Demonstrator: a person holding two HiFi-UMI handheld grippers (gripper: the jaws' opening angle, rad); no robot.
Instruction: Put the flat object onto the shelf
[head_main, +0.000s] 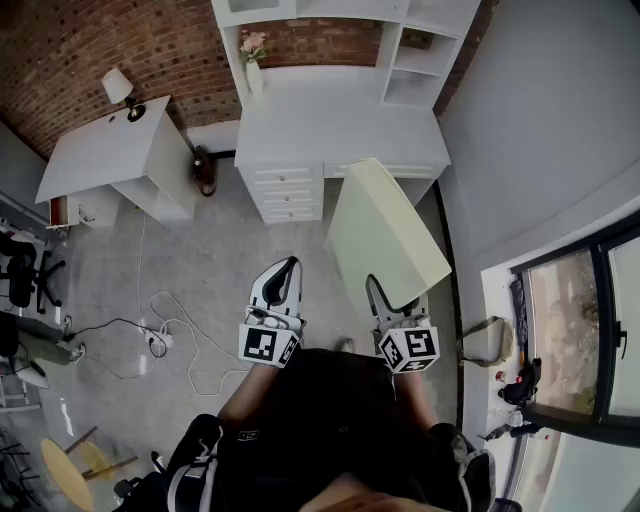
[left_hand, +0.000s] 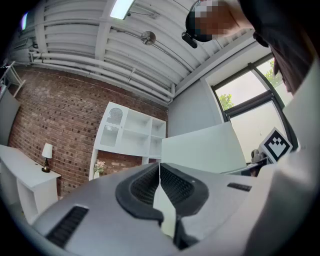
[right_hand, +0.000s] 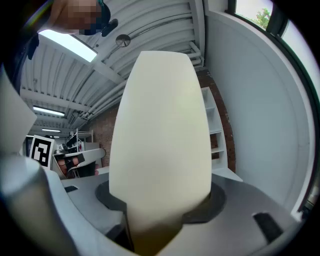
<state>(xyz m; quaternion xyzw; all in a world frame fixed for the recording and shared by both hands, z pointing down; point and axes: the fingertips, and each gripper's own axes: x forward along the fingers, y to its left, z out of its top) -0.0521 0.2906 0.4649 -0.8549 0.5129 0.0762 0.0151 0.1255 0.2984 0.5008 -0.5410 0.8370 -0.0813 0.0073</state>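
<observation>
Both arms were held out low in front of the dark-clothed torso, side by side, and both pointed toward the white desk with drawers (head_main: 340, 125).

Left hand-held gripper (head_main: 290, 266): it lay nearly level and angled slightly inward. Its ribbed black pads met at the tips with nothing clamped between them. Its marker cube (head_main: 268, 345) sat close to the body.

Right hand-held gripper (head_main: 385, 295): its jaws were closed on the near end of the pale cream flat rectangular board (head_main: 385, 235). In the right gripper view the board filled the space between the jaws and rose straight away from the camera. The right marker cube (head_main: 408, 350) was level with the left one.

The board was carried clear of the grey floor (head_main: 200, 250) and tilted. Its broad face was turned up and to the right, and its far end slanted forward-left. In the head view that far corner overlapped the front edge of the tabletop, right of the drawers. It was not on the white shelf unit (head_main: 415, 60), which stood above the desk against the red brick wall (head_main: 80, 50).
</observation>
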